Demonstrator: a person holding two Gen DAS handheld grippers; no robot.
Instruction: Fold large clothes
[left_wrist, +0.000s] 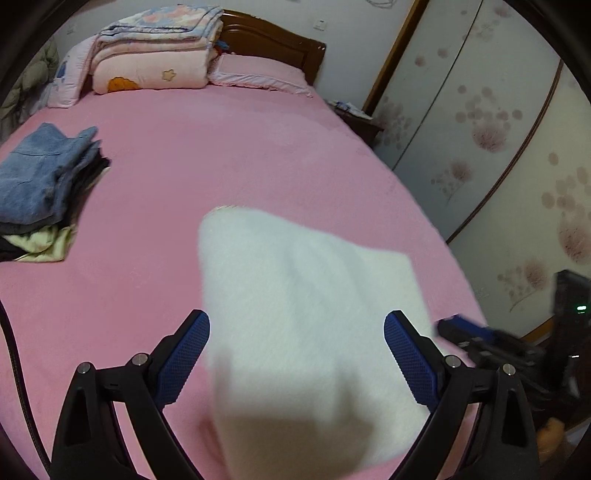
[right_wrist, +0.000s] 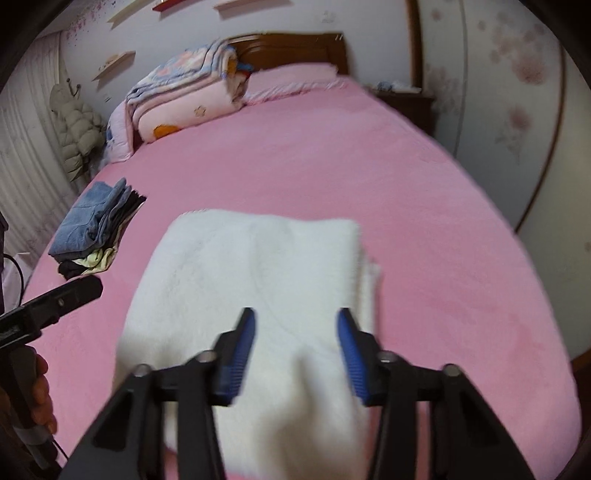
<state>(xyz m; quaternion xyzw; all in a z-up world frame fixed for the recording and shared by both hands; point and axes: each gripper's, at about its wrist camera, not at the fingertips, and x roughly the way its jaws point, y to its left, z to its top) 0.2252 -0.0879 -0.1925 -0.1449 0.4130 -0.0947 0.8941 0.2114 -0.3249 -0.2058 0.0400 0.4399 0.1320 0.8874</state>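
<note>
A folded white fluffy garment (left_wrist: 306, 314) lies on the pink bed (left_wrist: 221, 155), near its front edge. It also shows in the right wrist view (right_wrist: 251, 280). My left gripper (left_wrist: 297, 332) is open, its blue-padded fingers wide apart above the garment, holding nothing. My right gripper (right_wrist: 295, 332) is open above the garment's near part, empty. The right gripper also shows at the right edge of the left wrist view (left_wrist: 480, 336); the left gripper shows at the left edge of the right wrist view (right_wrist: 55, 299).
A stack of folded clothes with blue denim on top (left_wrist: 44, 181) sits at the bed's left side (right_wrist: 96, 225). Folded quilts (left_wrist: 155, 55) and a pillow (left_wrist: 258, 74) lie by the wooden headboard (left_wrist: 280, 40). A wardrobe (left_wrist: 498, 129) stands to the right.
</note>
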